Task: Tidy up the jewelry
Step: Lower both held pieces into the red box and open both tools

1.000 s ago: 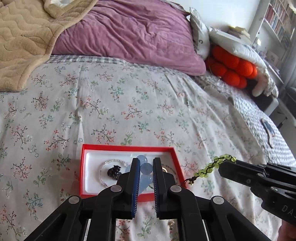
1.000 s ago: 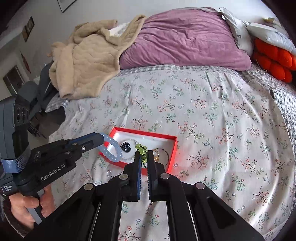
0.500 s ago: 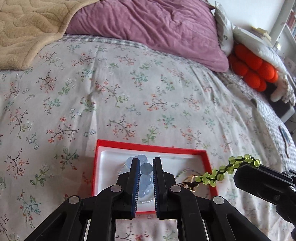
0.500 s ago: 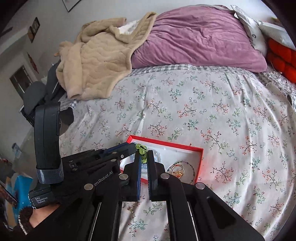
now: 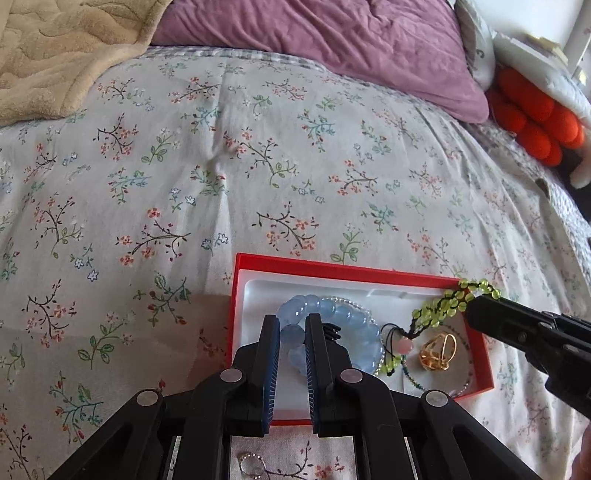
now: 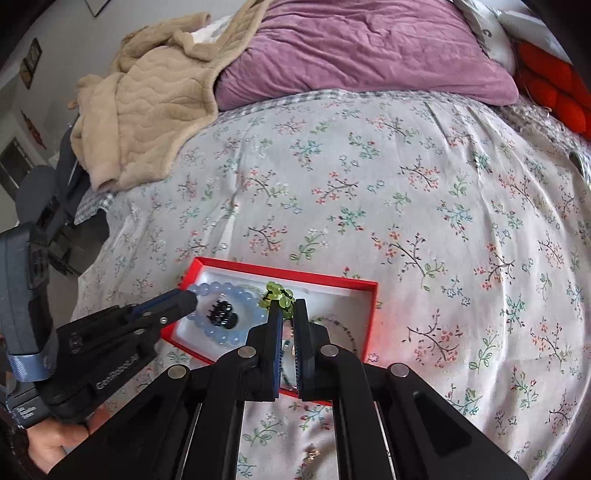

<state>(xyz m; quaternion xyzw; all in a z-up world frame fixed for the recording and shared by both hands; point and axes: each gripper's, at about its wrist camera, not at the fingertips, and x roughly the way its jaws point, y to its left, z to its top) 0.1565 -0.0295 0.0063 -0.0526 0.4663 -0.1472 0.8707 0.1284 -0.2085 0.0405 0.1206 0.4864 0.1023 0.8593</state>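
Two grippers are held over a red box (image 5: 369,275) w/ a white insert, set on the floral bedspread (image 5: 258,166). The left gripper (image 5: 291,323) is clenched on a pale blue bead bracelet (image 5: 332,314), which is draped into the box's left half around a small black clip (image 6: 221,314). The right gripper (image 6: 289,306) is clamped on a green bead bracelet (image 5: 447,306), seen at 3 o'clock in the left wrist view; its cord and pink bead (image 5: 403,345) are dangled into the box beside a gold ring (image 5: 437,350). A thin bead chain (image 5: 439,389) is laid along the box's 5 o'clock corner. A small ring (approx. silver) (image 5: 251,461) is left on the bedspread below the box. A purple duvet (image 5: 332,33) and a beige blanket (image 6: 147,107) are piled at 12 o'clock.
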